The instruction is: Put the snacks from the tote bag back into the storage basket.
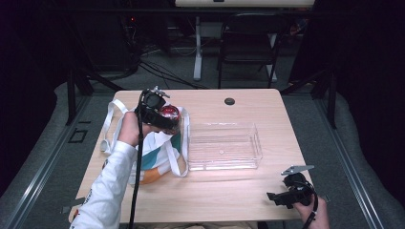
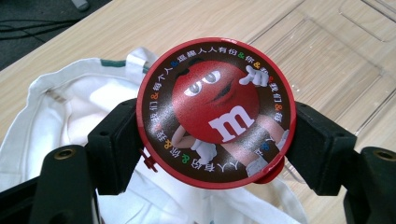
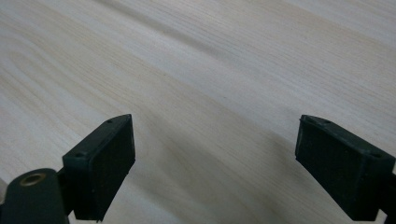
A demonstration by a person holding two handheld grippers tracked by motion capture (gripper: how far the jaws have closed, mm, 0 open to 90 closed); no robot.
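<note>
A round red candy tin (image 2: 215, 112) with a red cartoon character and a white "m" on its lid sits between the jaws of my left gripper (image 2: 215, 144), which is shut on its sides. In the high view the left gripper (image 1: 162, 117) holds the tin (image 1: 170, 113) above a white tote bag (image 1: 155, 152) with teal and orange print. The bag (image 2: 60, 107) lies open beneath the tin. My right gripper (image 3: 215, 163) is open with nothing between its jaws, low over bare wood. It rests near the table's front right corner (image 1: 282, 196).
A clear plastic tray (image 1: 224, 147) stands in the middle of the wooden table (image 1: 239, 191), right of the bag. A small black round cap (image 1: 229, 101) sits near the far edge. A black chair (image 1: 248, 45) and white table leg stand beyond the table.
</note>
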